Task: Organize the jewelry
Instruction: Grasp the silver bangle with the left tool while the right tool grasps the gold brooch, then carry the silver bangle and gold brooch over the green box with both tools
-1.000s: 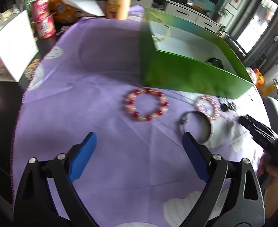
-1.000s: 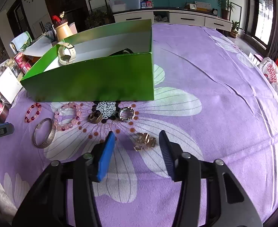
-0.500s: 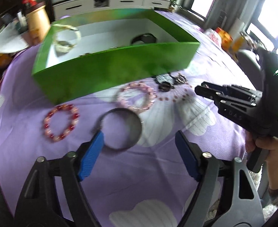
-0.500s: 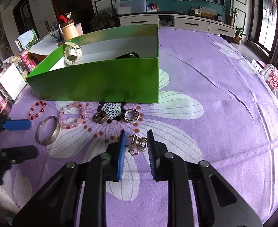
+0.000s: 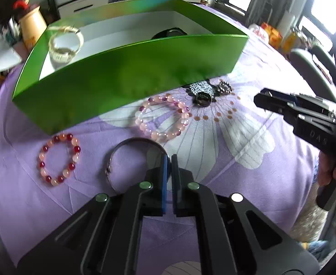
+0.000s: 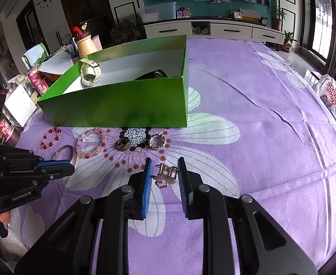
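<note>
Jewelry lies loose on the purple cloth near the green box (image 5: 131,75). Our left gripper (image 5: 169,160) pinches the silver bangle (image 5: 122,146) on its right rim; it seems stiff, light, slippery. Our right gripper (image 6: 164,171), half open, brackets the gold earrings (image 6: 165,174), small and delicate.

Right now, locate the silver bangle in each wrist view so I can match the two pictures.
Left wrist view: the silver bangle lies at lower centre, its right rim at the tips of the left hand-held gripper, which is shut on it.
Right wrist view: the silver bangle sits at far left.
Shared landmark: the pink bead bracelet lies beside it, in front of the green box.
</note>
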